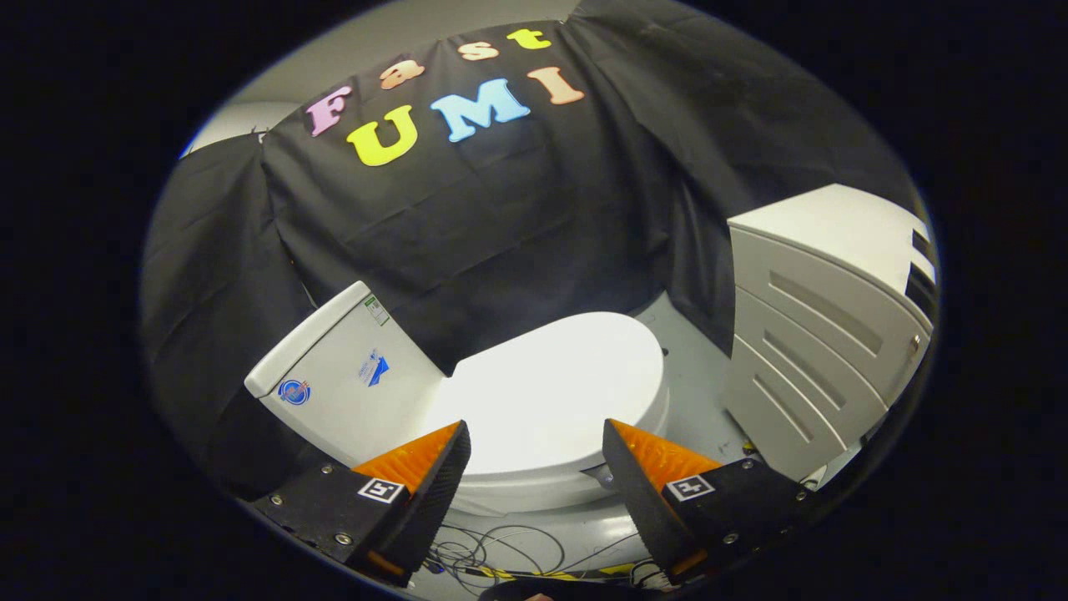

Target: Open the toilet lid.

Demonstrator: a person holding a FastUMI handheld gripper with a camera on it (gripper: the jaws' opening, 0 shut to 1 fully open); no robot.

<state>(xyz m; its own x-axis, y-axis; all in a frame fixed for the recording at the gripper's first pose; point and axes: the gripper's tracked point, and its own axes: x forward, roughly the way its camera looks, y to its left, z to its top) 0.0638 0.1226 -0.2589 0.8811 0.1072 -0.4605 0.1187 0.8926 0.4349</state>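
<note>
Tank (334,376) sits at left w/ stickers on its side. Toilet lid (551,392) is down (flat on the bowl), just ahead of the gripper (534,446), whose fingers are spread wide, holding nothing. White cabinet (818,334) stands right of the toilet. Loose wires (501,555) lie on the floor below the fingers.

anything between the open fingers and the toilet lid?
Nothing: in the gripper view the gripper hangs open over the closed toilet lid, gap bare.
</note>
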